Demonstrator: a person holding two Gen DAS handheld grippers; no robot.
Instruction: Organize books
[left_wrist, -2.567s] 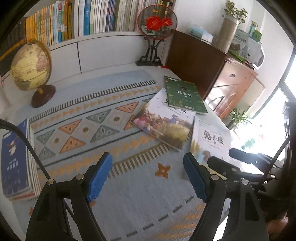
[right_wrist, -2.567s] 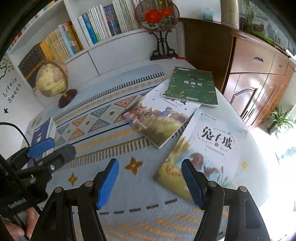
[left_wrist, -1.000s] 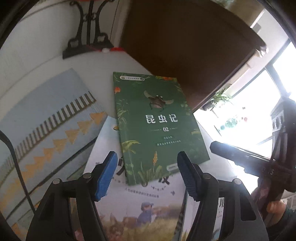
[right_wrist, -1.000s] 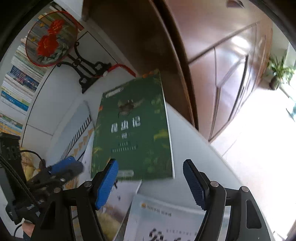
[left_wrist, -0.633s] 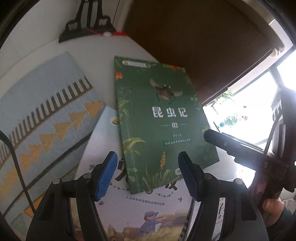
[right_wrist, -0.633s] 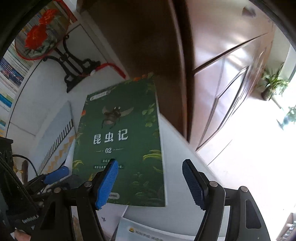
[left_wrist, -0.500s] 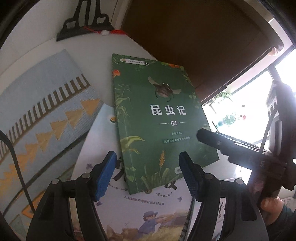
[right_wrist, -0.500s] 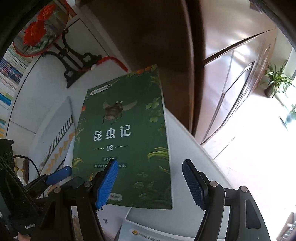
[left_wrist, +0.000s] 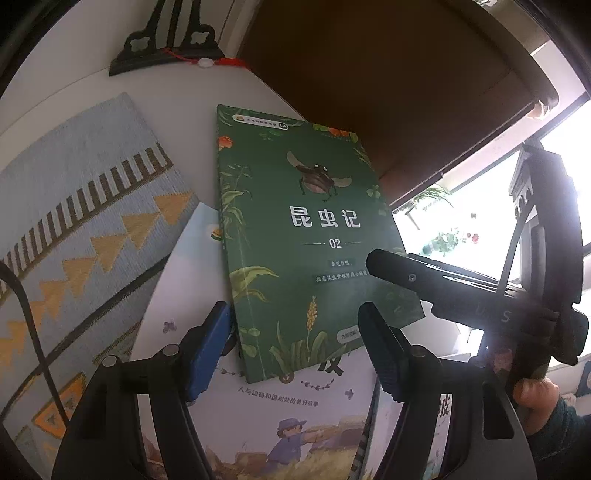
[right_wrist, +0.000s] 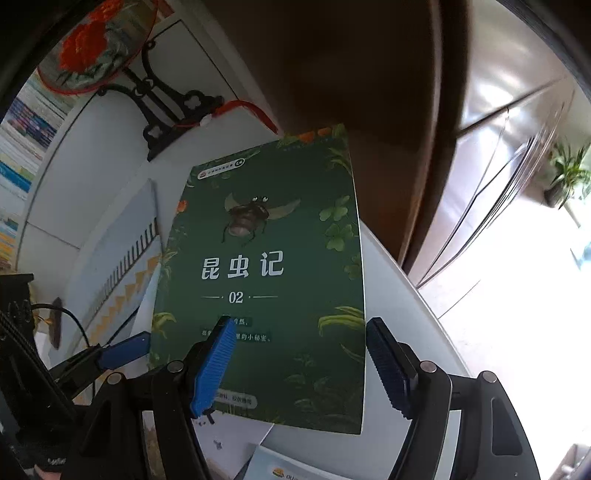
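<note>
Left wrist view: the left gripper (left_wrist: 295, 341) stands wide apart over the near end of the green book (left_wrist: 303, 236), its two blue pads flanking the book's lower corners without pressing on it, so it grasps nothing. The left pad sits just beside the spine edge at 7 o'clock of the cover; the other pad is near the 5 o'clock corner. The right gripper (left_wrist: 373, 258) reaches in from 3 o'clock, its dark finger lying across the cover's right edge; whether it touches cannot be told here. The green book lies flat, long axis running from 6 toward 12 o'clock, title upright to the camera, its near end overlapping the illustrated book (left_wrist: 258, 410). The white table (left_wrist: 74, 96) is bare at 11 o'clock, the patterned mat (left_wrist: 92, 192) spreads at 9 o'clock, and the dark wooden cabinet (left_wrist: 369, 74) closes off 1 o'clock.

Right wrist view: the right gripper (right_wrist: 301, 365) is spread and its jaws are opening, the lower right part of the green book (right_wrist: 258, 280) between them, unclamped. The right pad hangs just outside the book's right edge; the left pad is over the cover. The left gripper's fingertips (right_wrist: 125, 349) show at 8 o'clock by the spine. The table rim curves close at 3 o'clock, leaving little room there. The fan stand (right_wrist: 162, 110) sits at 11 o'clock.
</note>
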